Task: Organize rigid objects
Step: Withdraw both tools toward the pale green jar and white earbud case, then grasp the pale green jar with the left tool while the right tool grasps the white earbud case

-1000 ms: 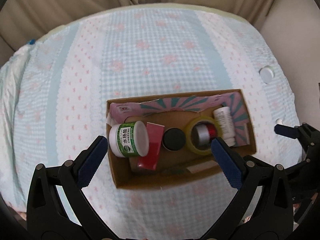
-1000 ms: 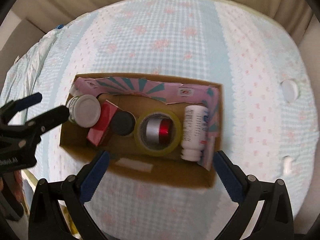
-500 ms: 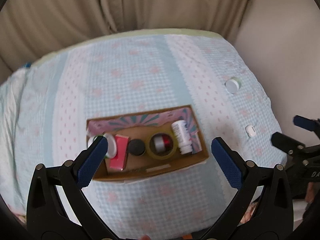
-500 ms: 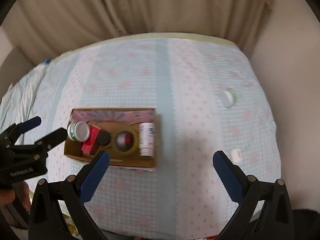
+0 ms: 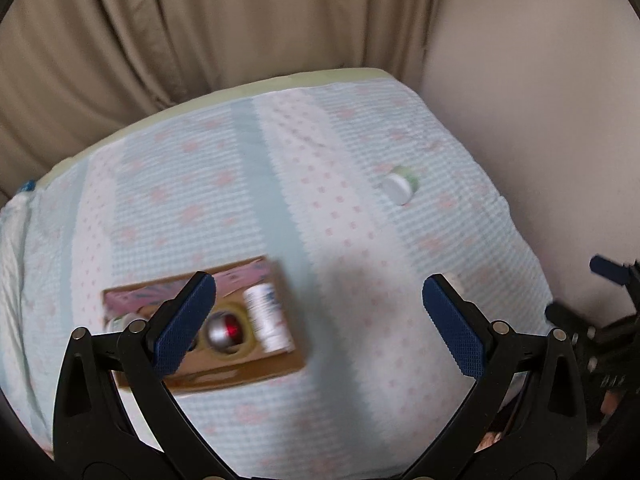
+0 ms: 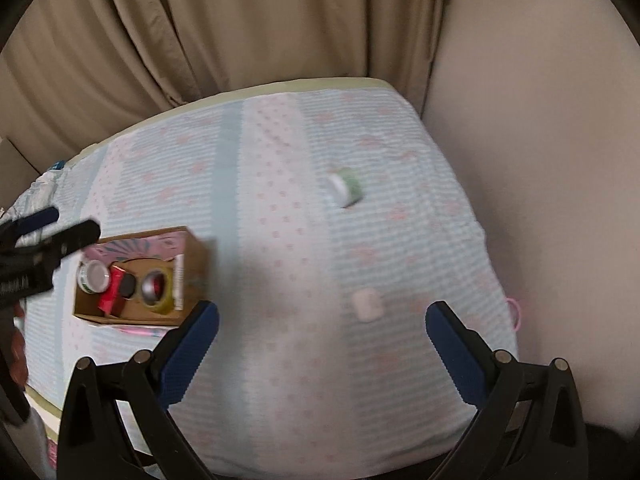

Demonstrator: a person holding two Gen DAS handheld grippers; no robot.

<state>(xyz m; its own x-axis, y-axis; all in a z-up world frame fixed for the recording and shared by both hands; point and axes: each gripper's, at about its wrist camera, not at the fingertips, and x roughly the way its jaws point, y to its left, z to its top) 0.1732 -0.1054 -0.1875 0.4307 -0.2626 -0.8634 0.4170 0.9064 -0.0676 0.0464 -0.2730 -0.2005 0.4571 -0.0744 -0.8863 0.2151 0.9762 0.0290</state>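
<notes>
Both claws are spread wide and hold nothing: the left claw (image 5: 320,312) hangs above the bed with its left finger in front of the cardboard box (image 5: 248,372), and the right claw (image 6: 322,344) hangs over bare bedspread (image 6: 280,200), with the box off to its left and a small white case (image 6: 367,305) lying ahead between its fingers. Judging by how things lie, the sorting is mostly done but not finished. The box already holds a white-lidded green jar (image 6: 93,277), a red block (image 6: 112,300), a small black cap (image 6: 128,285), a roll of yellow tape (image 6: 160,288) with a silver-and-red thing inside it, and a white bottle (image 5: 267,316) lying on its side at the right end. Two things are left out on the bedspread, well apart from the box: the white case and, farther back, a green roll with a white end (image 6: 346,187). The views differ in what they give. The right wrist view shows the whole row in the box and the white case plainly; in the left wrist view the left finger hides the jar end, and only a pale scrap shows behind the right finger, which may be the case. The left view shows the bottle's label side best, and the green roll (image 5: 401,185) end-on. Both pictures are blurred, so labels cannot be read.
</notes>
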